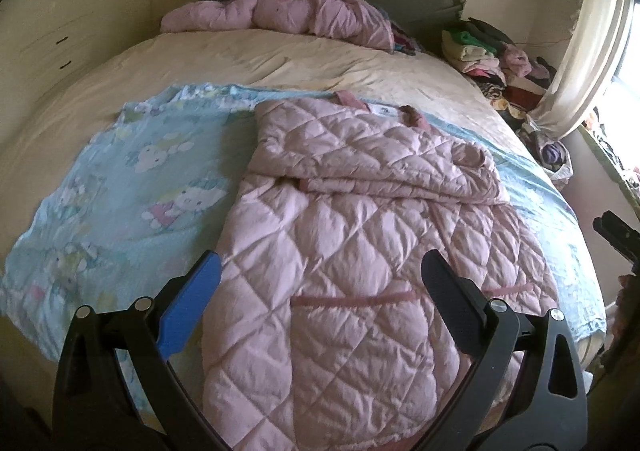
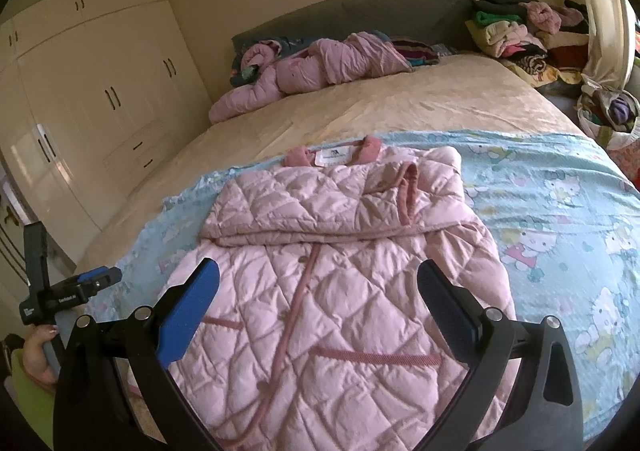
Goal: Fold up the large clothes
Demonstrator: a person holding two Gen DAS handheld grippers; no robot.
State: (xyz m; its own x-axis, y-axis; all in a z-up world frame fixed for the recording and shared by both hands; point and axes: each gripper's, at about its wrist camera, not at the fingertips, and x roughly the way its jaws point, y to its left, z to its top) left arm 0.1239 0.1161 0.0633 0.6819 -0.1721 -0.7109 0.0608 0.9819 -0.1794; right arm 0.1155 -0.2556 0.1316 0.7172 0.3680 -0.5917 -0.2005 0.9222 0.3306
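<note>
Centrally, the pink quilted coat lies on the blue cartoon-print blanket across the bed, its long axis running from lower frame to the collar at upper centre. Sleeves appear folded across the chest. Both the left hand-held gripper and right hand-held gripper hover spread and empty over the hem end, about equally near. The hem itself is cut off behind the jaws; whether either touches the fabric cannot be told.
</note>
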